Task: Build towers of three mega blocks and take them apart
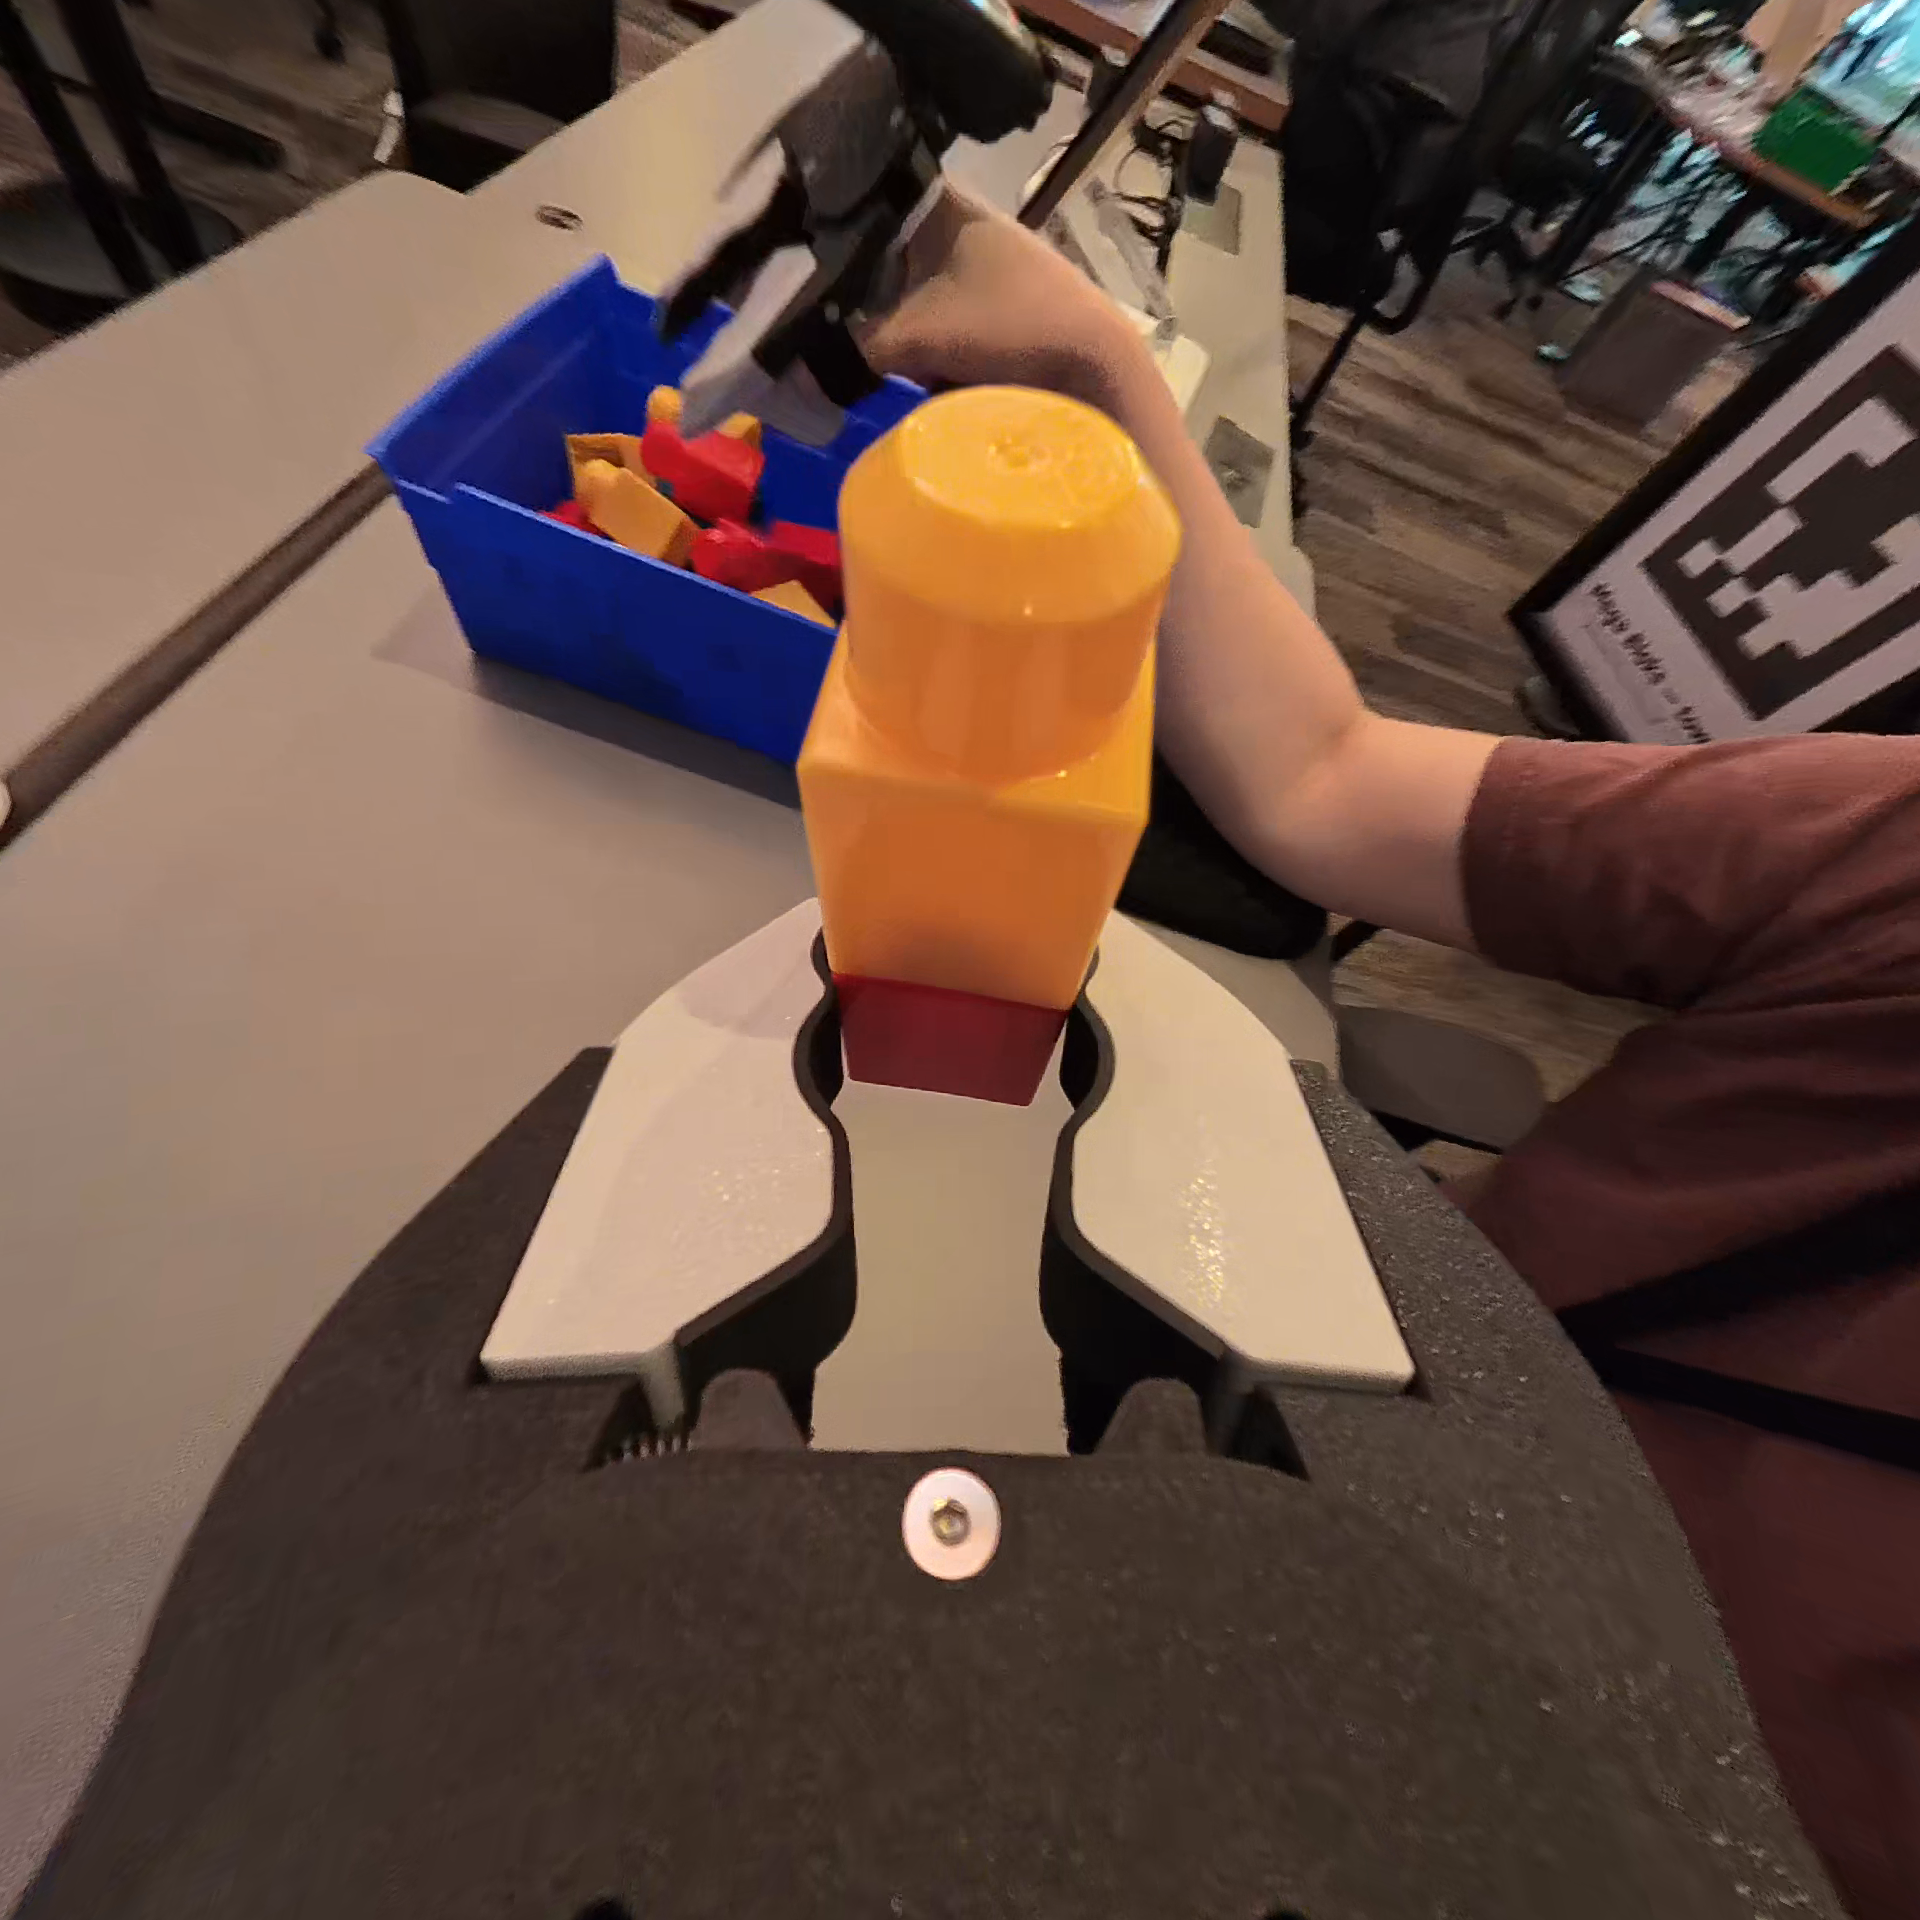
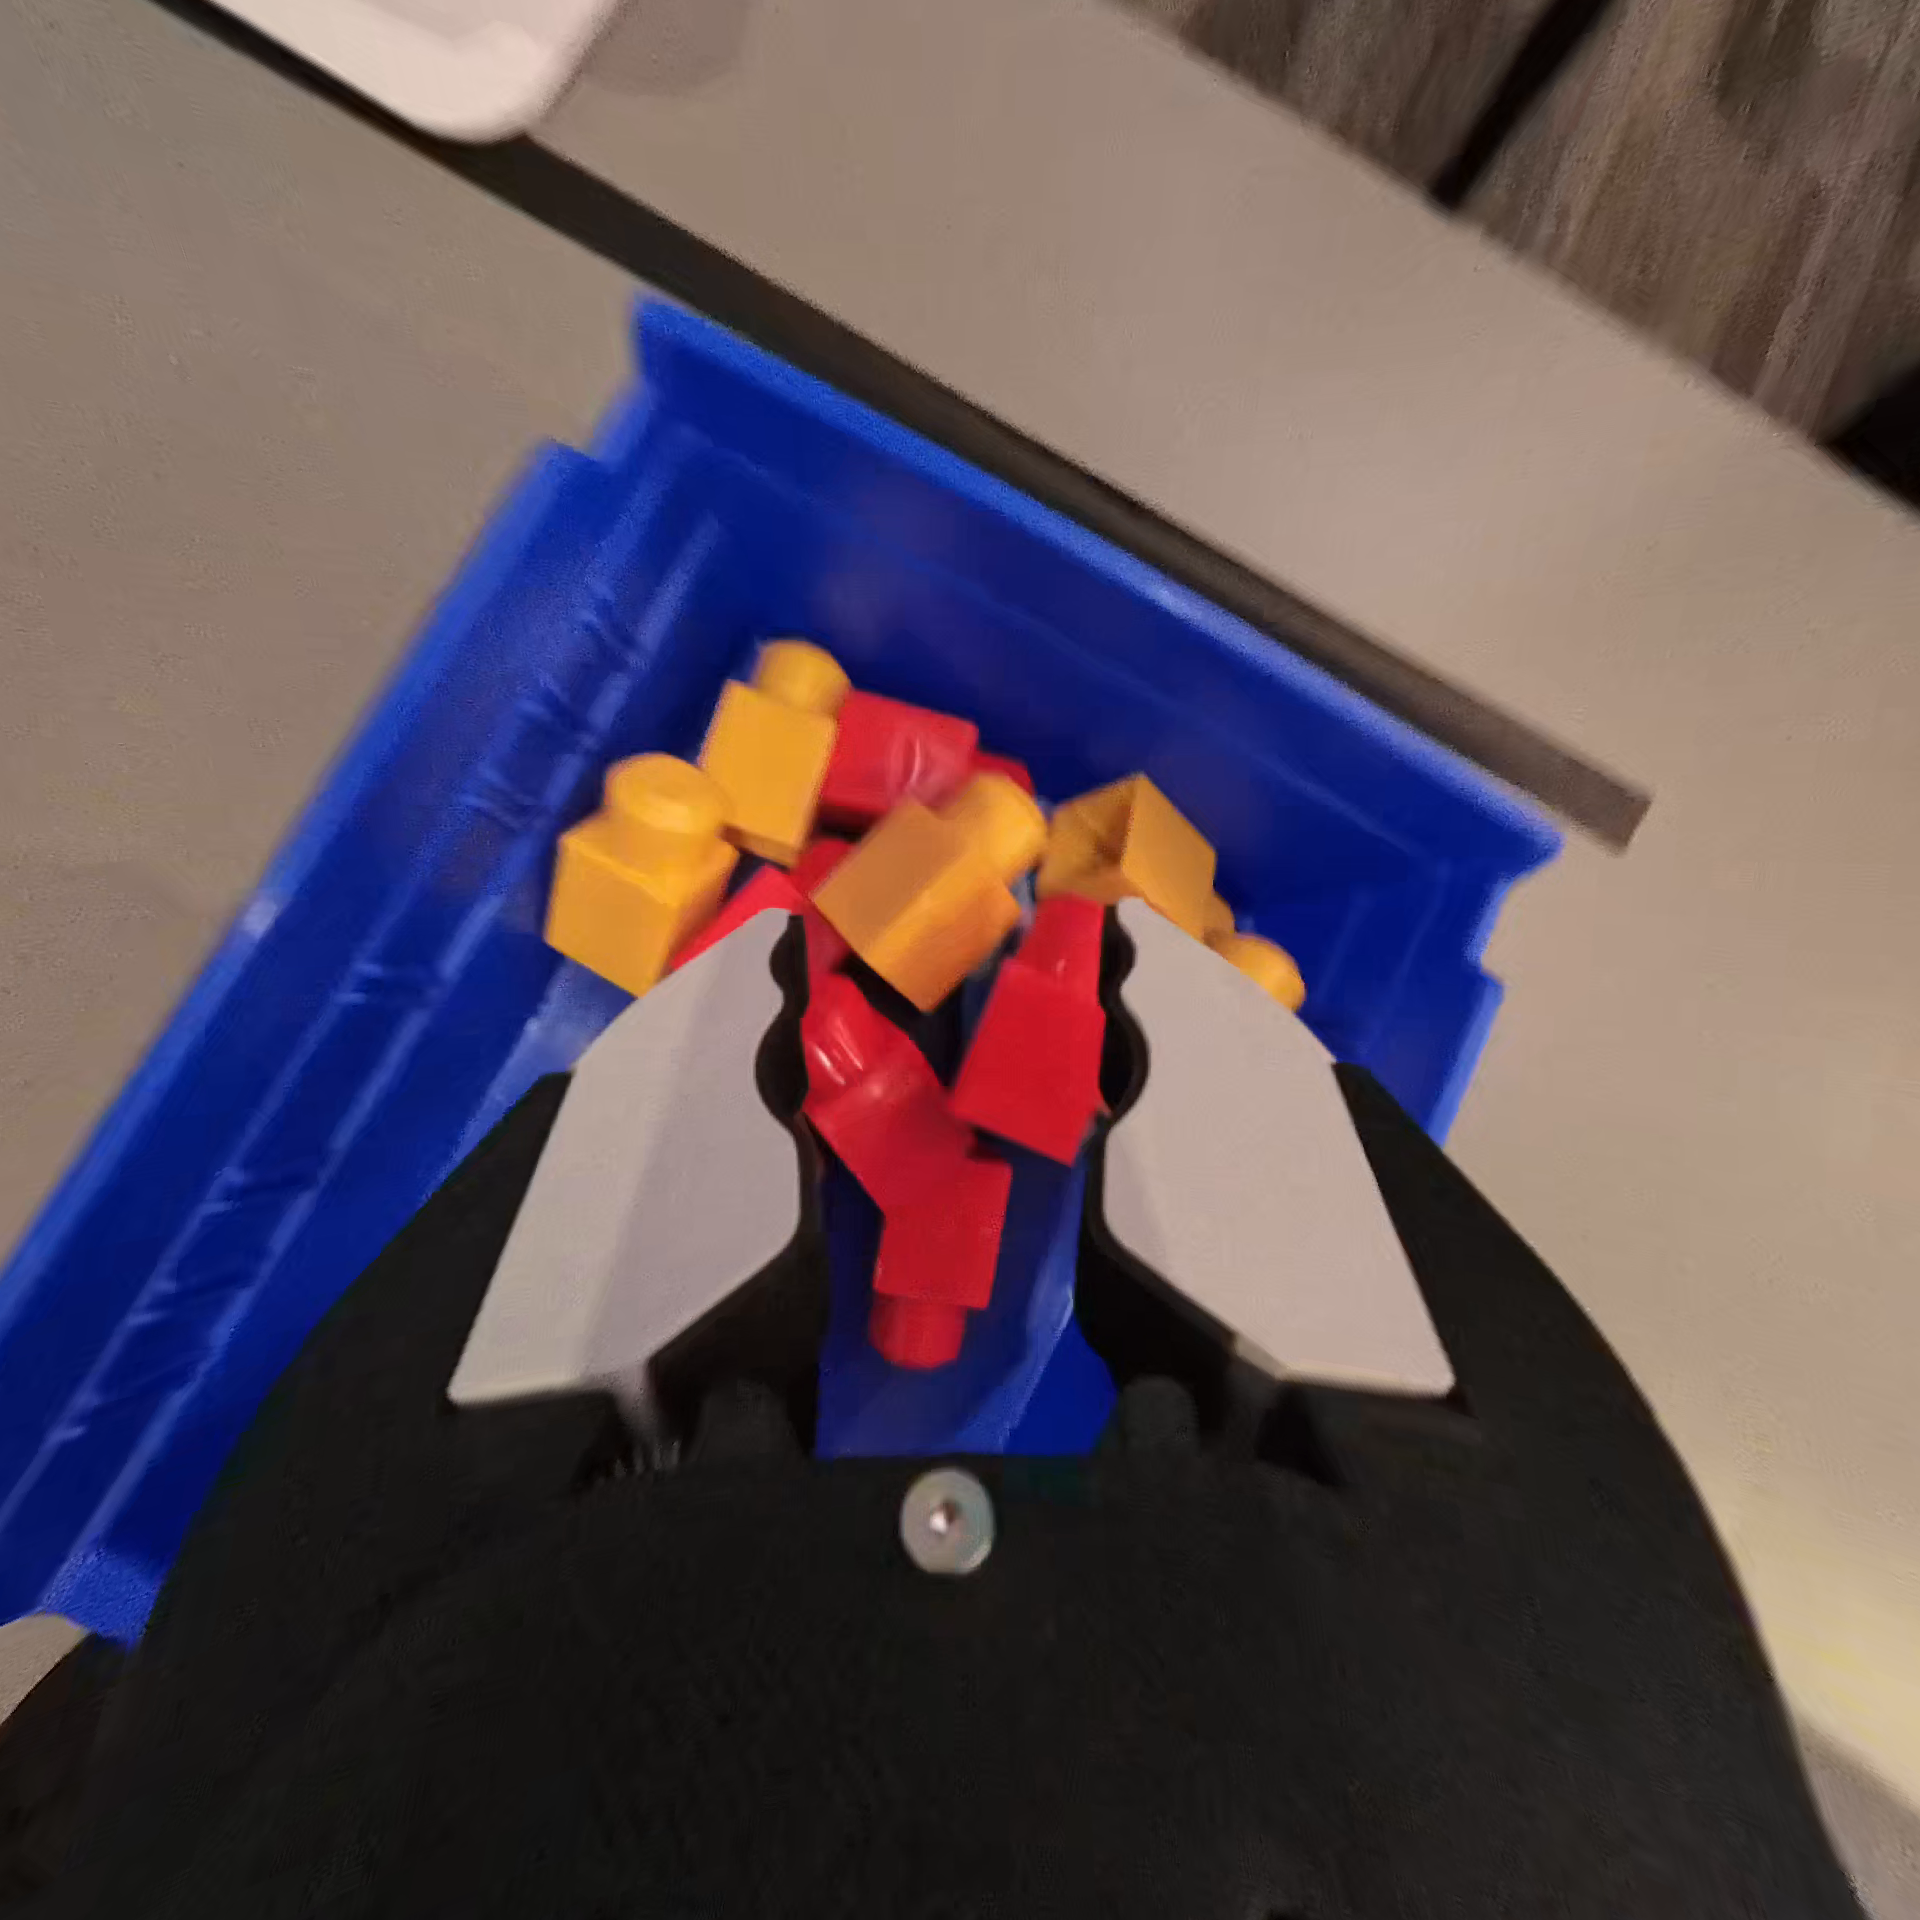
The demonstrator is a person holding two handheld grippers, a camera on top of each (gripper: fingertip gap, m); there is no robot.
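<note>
Two stacked blocks (image 1: 966,873) stand clamped between left hand-held gripper (image 1: 951,1023) fingertips

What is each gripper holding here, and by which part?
The left gripper holds a two-block stack by its red bottom block, orange block on top. The right gripper hangs open over the blue bin, holding nothing.

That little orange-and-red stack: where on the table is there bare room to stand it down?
The grey table is bare on the near side of the blue bin, left of the stack in the left gripper. The bin is crowded with loose blocks, with the right gripper open above them.
</note>
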